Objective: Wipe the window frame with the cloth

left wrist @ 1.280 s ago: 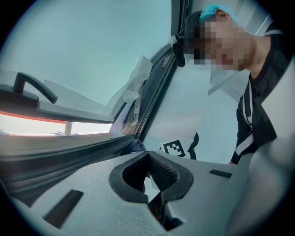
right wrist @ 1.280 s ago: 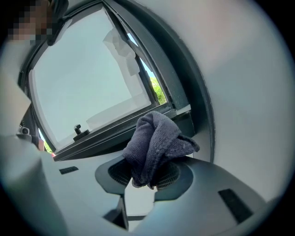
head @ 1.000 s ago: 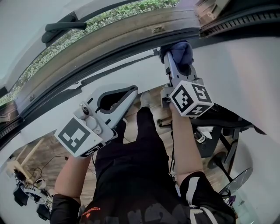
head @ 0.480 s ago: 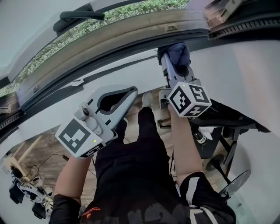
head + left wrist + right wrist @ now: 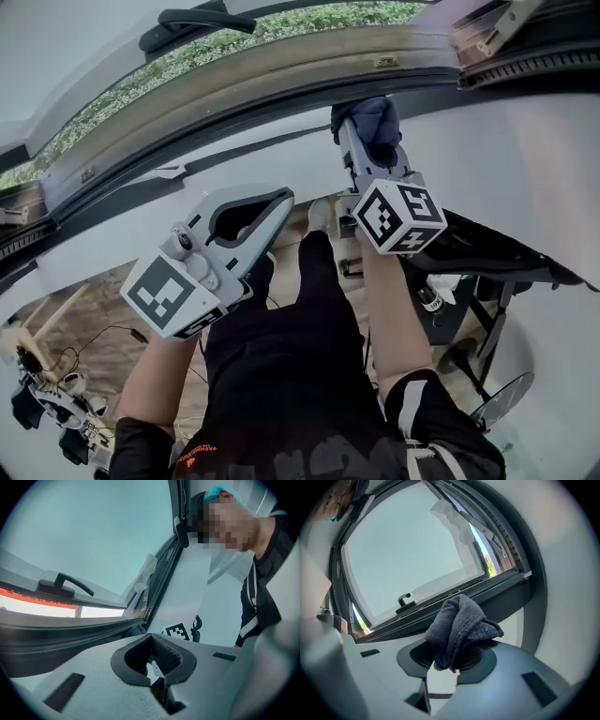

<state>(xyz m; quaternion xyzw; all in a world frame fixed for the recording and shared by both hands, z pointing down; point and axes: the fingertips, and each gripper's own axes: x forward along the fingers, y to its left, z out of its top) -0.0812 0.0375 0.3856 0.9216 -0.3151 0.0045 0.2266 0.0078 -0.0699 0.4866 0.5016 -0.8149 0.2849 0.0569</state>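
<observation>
A dark blue-grey cloth [image 5: 377, 117] is bunched in my right gripper [image 5: 361, 127], which is shut on it. The cloth presses against the dark lower rail of the window frame [image 5: 234, 105], right of centre in the head view. In the right gripper view the cloth [image 5: 459, 620] sticks up out of the right gripper [image 5: 451, 660], just below the window frame [image 5: 487, 595]. My left gripper [image 5: 279, 200] hangs lower and to the left, off the wall, shut with nothing in it. In its own view, the left gripper [image 5: 154, 657] points at the frame's corner [image 5: 154, 592].
A black window handle [image 5: 202, 19] sits on the sash at top left. The white wall [image 5: 511, 155] runs below the frame. A black chair or stand [image 5: 487, 262] is at right, and cables [image 5: 47, 394] lie on the wooden floor. Another person [image 5: 262, 583] stands nearby.
My right gripper and the cloth have slid slightly left along the frame's lower rail. The left gripper has stayed almost still.
</observation>
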